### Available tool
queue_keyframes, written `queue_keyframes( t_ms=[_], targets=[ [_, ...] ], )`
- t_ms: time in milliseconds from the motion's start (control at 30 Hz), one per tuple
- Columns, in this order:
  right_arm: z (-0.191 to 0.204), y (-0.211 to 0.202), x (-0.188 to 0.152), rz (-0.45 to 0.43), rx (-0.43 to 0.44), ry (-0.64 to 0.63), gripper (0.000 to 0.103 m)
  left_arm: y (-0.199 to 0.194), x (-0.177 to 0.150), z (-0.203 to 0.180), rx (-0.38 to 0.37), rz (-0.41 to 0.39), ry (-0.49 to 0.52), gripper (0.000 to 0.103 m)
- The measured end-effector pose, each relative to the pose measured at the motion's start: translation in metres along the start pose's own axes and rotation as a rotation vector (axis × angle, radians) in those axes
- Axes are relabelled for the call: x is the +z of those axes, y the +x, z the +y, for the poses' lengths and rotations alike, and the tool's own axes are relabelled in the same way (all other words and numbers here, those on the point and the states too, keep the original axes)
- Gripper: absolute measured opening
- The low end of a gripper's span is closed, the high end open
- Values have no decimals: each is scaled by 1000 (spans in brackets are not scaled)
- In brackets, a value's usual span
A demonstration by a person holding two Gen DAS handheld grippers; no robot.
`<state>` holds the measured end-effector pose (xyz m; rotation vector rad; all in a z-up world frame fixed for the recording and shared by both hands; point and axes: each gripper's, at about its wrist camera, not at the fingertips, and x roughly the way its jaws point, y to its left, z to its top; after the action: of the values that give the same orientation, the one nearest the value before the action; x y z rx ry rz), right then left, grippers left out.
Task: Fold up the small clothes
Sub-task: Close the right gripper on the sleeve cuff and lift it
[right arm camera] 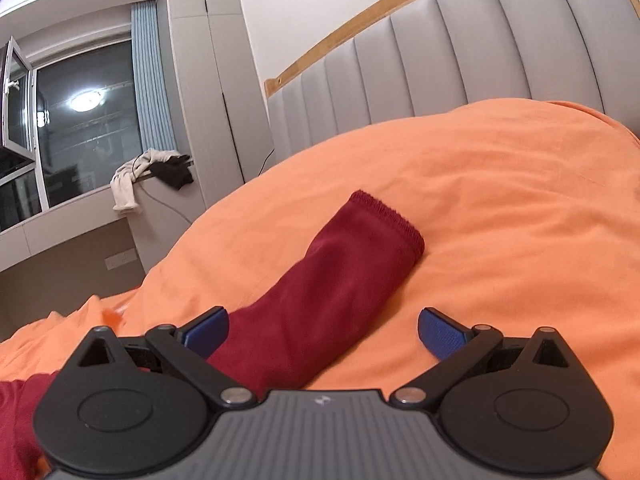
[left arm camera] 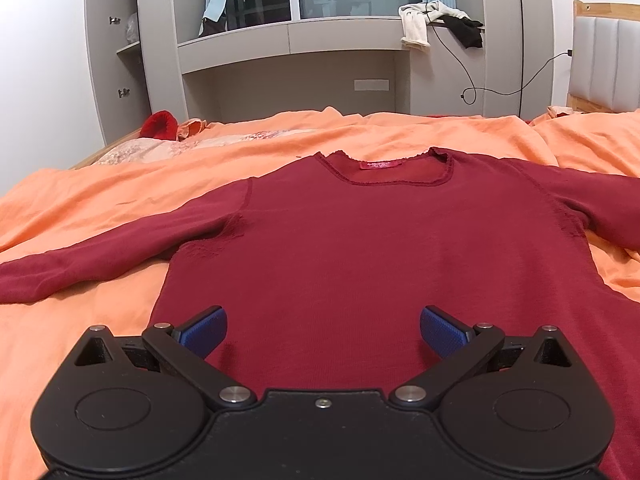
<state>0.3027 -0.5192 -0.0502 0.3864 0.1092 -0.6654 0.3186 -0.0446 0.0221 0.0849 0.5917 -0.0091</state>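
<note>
The shirt (left arm camera: 380, 248) lies flat on the bed (left arm camera: 100, 208) at mid-frame in the left wrist view, collar toward the top, sleeves running off left and right. The left gripper (left arm camera: 323, 332) sits at the bottom edge over its hem. Behind the bed, upper right, clothes (left arm camera: 436, 20) hang from the window ledge (left arm camera: 280, 32). In the right wrist view a sleeve (right arm camera: 340, 288) runs from the right gripper (right arm camera: 323, 332) up toward the headboard (right arm camera: 460, 52).

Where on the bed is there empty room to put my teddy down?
Bare orange bedsheet lies beyond the dark red long-sleeved shirt's left sleeve, and more right of the right sleeve's cuff, toward the grey padded headboard. The middle is crowded: the shirt covers it, with both open grippers, left and right, above.
</note>
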Motion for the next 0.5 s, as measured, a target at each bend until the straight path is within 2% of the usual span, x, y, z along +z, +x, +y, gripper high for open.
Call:
queue_keyframes(
  t_ms=[133,233,333,433,500],
  targets=[
    [-10,12,4,0,-11,70,101,2,1,0,5,7,-3,103],
    [-15,17,8,-13,-19,102,94,2,2,3,8,5,-11,103],
    [-24,21,12,-40,-45,152,77,0,5,9,13,0,-28,103],
    [-33,28,15,-42,-75,189,51,-4,12,20,17,-18,-49,103],
    [-38,33,15,-31,-79,208,17,-10,18,29,34,-49,-77,103]
  ],
)
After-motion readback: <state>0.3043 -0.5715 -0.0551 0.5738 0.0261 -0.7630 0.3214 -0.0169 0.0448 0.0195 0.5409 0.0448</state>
